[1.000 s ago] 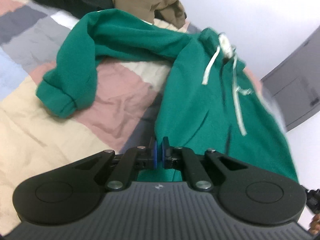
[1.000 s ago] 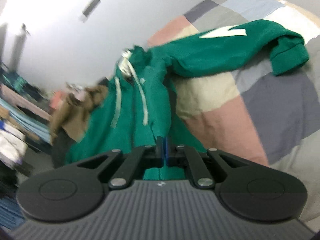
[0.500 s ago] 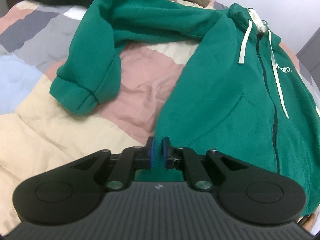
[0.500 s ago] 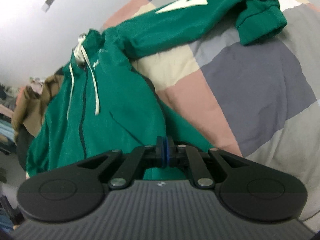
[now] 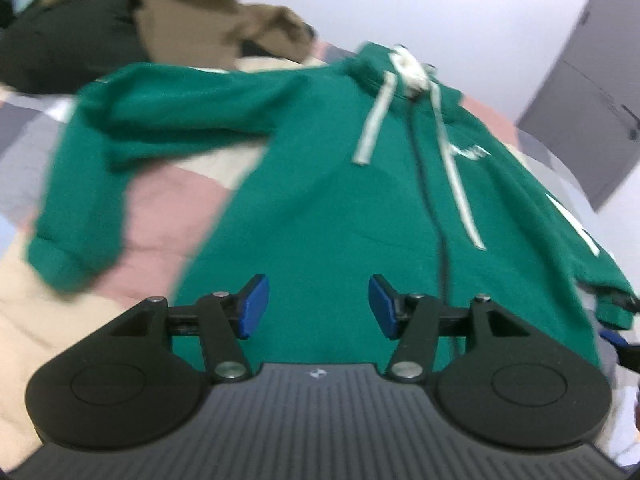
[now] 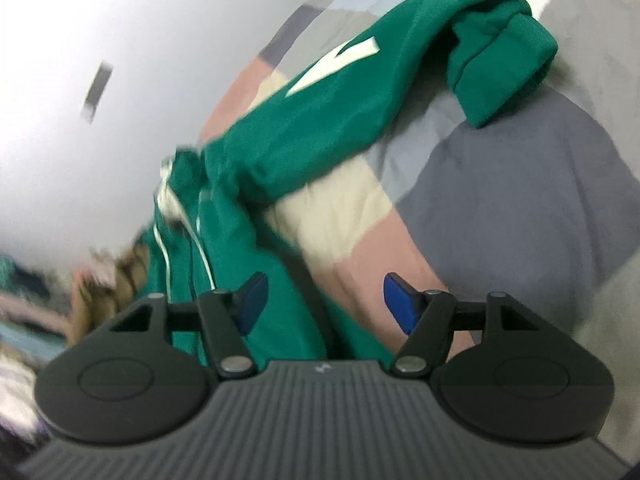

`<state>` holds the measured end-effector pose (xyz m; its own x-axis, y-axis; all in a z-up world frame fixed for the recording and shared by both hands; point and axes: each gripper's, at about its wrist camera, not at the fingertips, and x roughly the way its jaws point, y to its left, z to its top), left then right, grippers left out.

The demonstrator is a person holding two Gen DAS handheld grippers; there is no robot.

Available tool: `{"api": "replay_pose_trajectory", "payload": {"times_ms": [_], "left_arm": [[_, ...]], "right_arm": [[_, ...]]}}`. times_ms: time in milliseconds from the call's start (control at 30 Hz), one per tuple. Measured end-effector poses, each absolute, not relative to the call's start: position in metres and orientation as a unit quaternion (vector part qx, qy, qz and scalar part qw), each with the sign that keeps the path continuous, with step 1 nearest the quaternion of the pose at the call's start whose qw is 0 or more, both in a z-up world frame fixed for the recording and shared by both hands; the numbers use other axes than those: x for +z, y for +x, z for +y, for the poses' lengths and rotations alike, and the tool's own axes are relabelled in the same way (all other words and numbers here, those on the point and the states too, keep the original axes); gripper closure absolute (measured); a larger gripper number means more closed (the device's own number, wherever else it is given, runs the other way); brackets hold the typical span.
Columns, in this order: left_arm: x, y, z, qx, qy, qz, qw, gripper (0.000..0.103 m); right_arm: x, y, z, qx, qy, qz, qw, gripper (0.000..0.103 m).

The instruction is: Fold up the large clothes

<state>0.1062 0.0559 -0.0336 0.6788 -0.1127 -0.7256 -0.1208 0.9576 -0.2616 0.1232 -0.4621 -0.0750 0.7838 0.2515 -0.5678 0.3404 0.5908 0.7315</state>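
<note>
Patchwork bed cover (image 5: pixel 168 216) under green zip hoodie (image 5: pixel 320 216), spread front-up, both sleeves out sideways, cream drawstrings (image 5: pixel 376 120) across chest. Brown and black clothes (image 5: pixel 120 28) heaped beyond hood. Left gripper (image 5: pixel 318 306) released, jaws apart above hem. Right gripper (image 6: pixel 324 304) likewise released, straddling hoodie's side edge.
</note>
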Motion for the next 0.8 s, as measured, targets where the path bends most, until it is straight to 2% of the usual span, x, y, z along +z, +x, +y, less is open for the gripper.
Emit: {"api": "replay_pose_trajectory", "payload": {"times_ms": [133,300,800], "left_arm": [[-0.057,0.124,0.022,-0.027,-0.162,0.409,0.898,0.042],[-0.089,0.145,0.000,-0.035,-0.165,0.409,0.897,0.042],[-0.116,0.181,0.011,-0.062,-0.183,0.375,0.906,0.042]], "right_arm": [[-0.085,0.142,-0.483,-0.049,0.510,0.278,0.813,0.036],[-0.104,0.166,-0.507,-0.100,0.529,0.246,0.806,0.035],[-0.114,0.261,-0.588,-0.186,0.541,0.159,0.805,0.033]]}}
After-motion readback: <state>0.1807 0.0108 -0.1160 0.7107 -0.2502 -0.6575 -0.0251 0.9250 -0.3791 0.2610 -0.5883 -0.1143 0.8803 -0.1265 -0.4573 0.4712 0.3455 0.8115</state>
